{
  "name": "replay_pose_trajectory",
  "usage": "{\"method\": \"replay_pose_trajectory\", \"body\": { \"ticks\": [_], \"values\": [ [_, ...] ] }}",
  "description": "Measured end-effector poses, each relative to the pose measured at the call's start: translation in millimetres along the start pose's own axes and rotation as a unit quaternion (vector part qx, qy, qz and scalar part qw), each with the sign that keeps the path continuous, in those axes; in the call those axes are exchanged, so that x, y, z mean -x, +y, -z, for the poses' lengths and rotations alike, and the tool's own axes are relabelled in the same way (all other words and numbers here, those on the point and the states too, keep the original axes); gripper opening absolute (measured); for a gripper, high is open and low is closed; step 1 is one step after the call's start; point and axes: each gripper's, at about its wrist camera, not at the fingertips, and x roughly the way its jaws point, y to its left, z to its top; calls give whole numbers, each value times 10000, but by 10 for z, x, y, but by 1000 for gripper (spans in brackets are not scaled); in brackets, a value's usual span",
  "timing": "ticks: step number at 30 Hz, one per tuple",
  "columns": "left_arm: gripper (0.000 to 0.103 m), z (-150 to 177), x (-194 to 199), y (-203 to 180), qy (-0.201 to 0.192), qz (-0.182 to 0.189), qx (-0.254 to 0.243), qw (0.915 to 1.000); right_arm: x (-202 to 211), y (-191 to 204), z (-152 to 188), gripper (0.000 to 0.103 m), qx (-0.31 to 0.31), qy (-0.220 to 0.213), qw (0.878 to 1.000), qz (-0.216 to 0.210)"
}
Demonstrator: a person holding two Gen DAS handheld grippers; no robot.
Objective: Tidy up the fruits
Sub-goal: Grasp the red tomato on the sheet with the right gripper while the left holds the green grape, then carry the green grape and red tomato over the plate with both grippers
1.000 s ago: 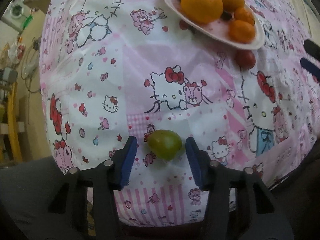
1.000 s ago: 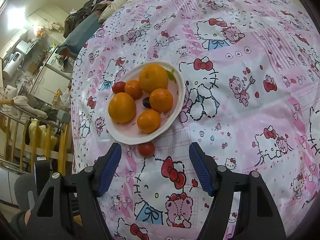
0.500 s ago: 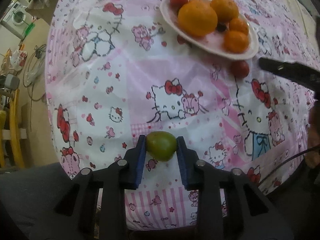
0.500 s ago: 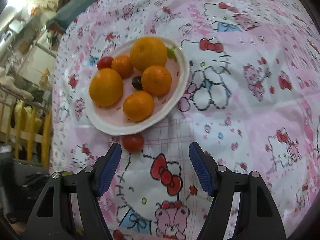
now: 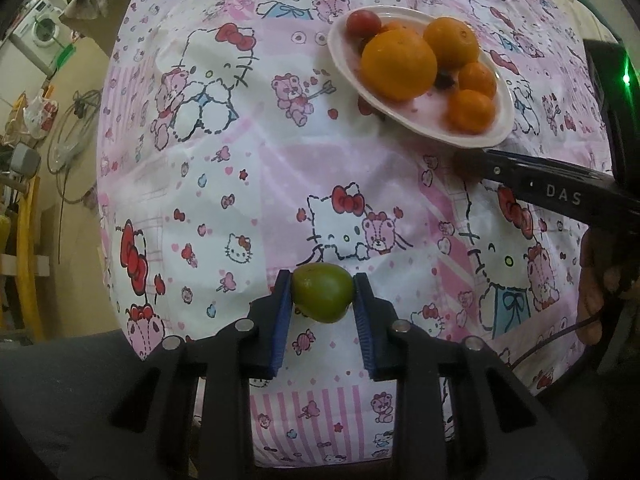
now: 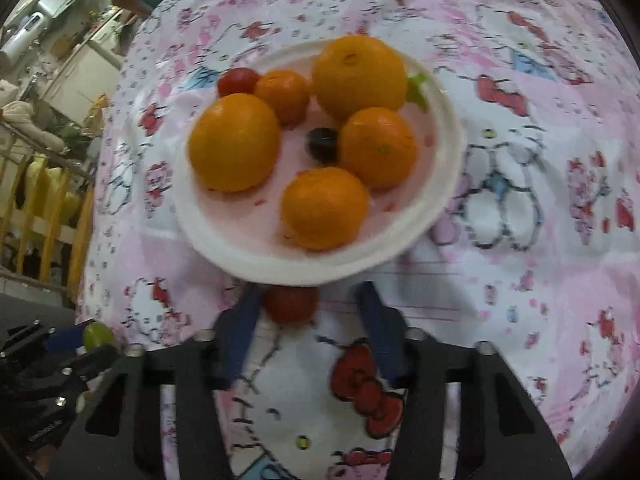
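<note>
Fruit is being gathered with both hands at once. At the lower centre of the left wrist view, the left tool point(image 5: 323, 296) is now clenched on a green fruit point(image 5: 322, 297); a second ago its blue pads stood apart on either side of that fruit, so the grasp is fresh and the fruit looks ready to lift off the patterned pink cloth point(image 5: 248, 168). Further right, the white plate point(image 5: 505, 128) sits at the upper right of the same view, already carrying oranges and a small red fruit. In the right wrist view, the right tool point(image 6: 310, 312) has come down close to the plate's near rim, and its jaws are closing around a loose red tomato point(image 6: 291, 305) at lower centre. The left pad is touching or nearly touching it; the right pad is clearly apart, so it is not yet gripped. By this reading, both stray pieces are about to join the plate.
</note>
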Motion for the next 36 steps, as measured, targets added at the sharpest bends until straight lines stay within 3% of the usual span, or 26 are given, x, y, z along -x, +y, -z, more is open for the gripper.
{"method": "replay_pose_trajectory", "body": {
  "ticks": [1, 6, 19, 27, 36],
  "values": [
    [26, -7, 1, 4, 6, -2, -7, 10000, -5, 22, -3, 31, 29, 3, 9999, -98],
    [26, -31, -23, -29, 3, 3, 3, 10000, -15, 61, 13, 30, 65, -20, 9999, -111],
    [26, -65, 64, 48, -141, 105, 113, 9998, 291, -100, 218, 30, -325, -35, 9972, -670],
    [26, -205, 315, 84, -400, 252, 204, 9987, 893, -196, 227, 30, -566, -740, 9892, -1134],
    [26, -791, 812, 50, -1062, 220, 82, 9941, 1431, -418, -22, 30, -721, -1410, 9750, -1559]
  ]
}}
